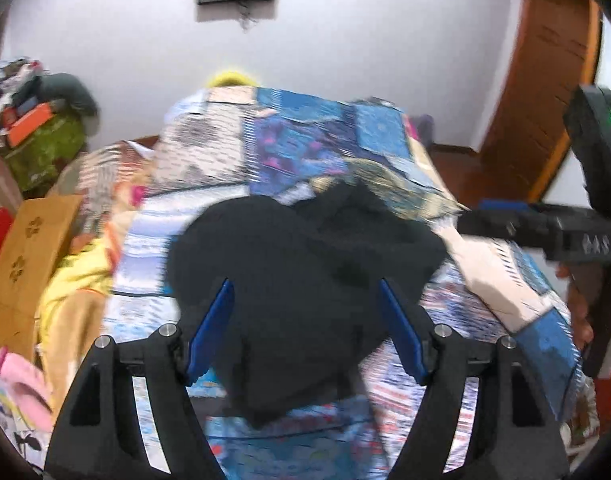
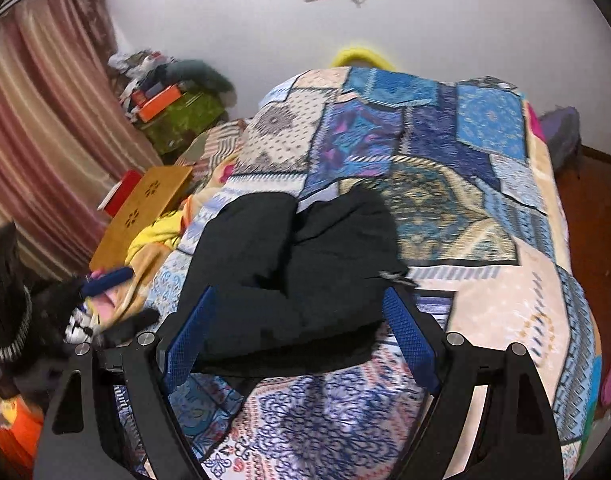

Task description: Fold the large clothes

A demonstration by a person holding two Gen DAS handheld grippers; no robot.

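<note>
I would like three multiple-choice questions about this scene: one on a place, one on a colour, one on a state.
1. Where does the garment lie?
A. on the patchwork bedspread
B. on the floor
C. on the wooden board

2. What colour is the garment?
A. yellow
B. black
C. pink

3. How is the right claw?
A. shut on the garment
B. shut, empty
C. open

Answers: 1 A, bedspread shows all around it; 2 B, its cloth is black; 3 C, blue pads stand wide apart, like the left claw.
</note>
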